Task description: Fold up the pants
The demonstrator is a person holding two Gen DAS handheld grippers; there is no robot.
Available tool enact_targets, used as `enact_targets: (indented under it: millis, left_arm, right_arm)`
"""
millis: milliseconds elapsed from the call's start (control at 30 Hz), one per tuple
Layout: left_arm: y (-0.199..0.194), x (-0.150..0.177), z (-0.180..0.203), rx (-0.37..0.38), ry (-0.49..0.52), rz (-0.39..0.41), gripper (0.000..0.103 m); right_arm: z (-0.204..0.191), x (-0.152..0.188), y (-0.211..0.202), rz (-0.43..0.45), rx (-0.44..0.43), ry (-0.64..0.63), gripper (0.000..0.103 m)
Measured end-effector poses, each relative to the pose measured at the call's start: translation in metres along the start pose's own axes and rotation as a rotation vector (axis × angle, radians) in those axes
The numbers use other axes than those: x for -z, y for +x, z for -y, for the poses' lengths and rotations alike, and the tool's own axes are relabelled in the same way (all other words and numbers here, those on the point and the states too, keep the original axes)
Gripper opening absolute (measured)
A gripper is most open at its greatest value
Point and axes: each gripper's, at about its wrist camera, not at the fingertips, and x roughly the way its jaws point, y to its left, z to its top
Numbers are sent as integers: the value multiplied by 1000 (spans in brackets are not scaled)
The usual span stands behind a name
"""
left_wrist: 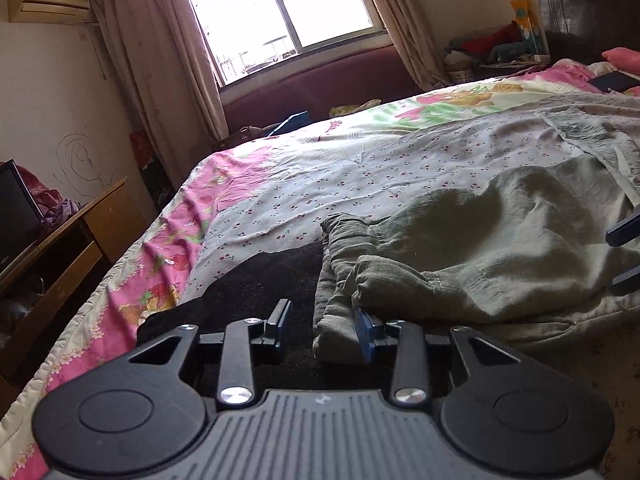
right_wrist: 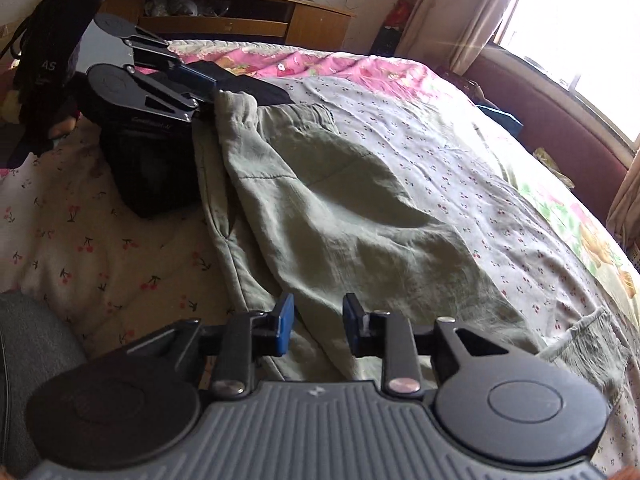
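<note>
Grey-green cotton pants (right_wrist: 340, 208) lie across the cherry-print bedsheet (right_wrist: 460, 168), already doubled lengthwise by the look of them, one leg over the other.

Right gripper (right_wrist: 318, 328): jaws partly open, nothing pinched. Cloth lies under and just ahead of the gap between the fingers, the blue pads clear of it. Beyond the fingers the fabric runs up to the elastic waistband (right_wrist: 296, 114).

Left gripper (left_wrist: 326, 320): jaws moderately open, no grip. Bunched waistband edge sits just beside the right finger's blue pad (left_wrist: 366, 326), perhaps touching; cannot tell. Black cloth (left_wrist: 256, 280) lies between and ahead of the fingers, under the waistband corner. Past that, the pants' seat billows up, not flat.

Far: pink floral quilt (left_wrist: 168, 248), window (left_wrist: 280, 12), wooden desk (left_wrist: 68, 236).

Judgement: lengthwise fold looks just laid down and let go. Next move calls for smoothing the puffed fabric, then regripping one end with both grippers to carry it over for the crosswise fold.
</note>
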Motion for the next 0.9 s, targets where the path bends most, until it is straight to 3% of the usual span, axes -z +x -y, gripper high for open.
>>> enact_targets:
  millis: [167, 367, 433, 467, 500, 567, 700, 767, 900]
  left_arm:
    - [-10, 3, 12, 16, 124, 25, 50]
    - [-19, -5, 23, 31, 297, 102, 60]
    - [-17, -7, 27, 15, 342, 125, 60]
    - [-14, -10, 27, 16, 353, 130, 60]
    - [-12, -11, 26, 17, 358, 130, 60]
    - [-11, -14, 23, 16, 346, 137, 59]
    - [-16, -13, 10, -7, 290, 152, 54]
    - [-12, -4, 3, -25, 261, 117, 54]
    - [-10, 16, -3, -41, 246, 36, 54]
  right_arm:
    - [-19, -34, 30, 66, -33, -25, 37]
    - [-33, -64, 65, 107, -35, -34, 38]
    - [-29, -70, 72, 110, -36, 17, 28]
    - [-25, -72, 74, 99, -45, 48, 8]
    - [-23, -74, 75, 93, -58, 72, 3]
    - [-15, -75, 69, 101, -84, 140, 3]
    - [-20, -85, 51, 171, -76, 123, 3]
    - [-30, -88, 53, 188, -70, 92, 3]
    - [-58, -81, 77, 124, -62, 10, 9]
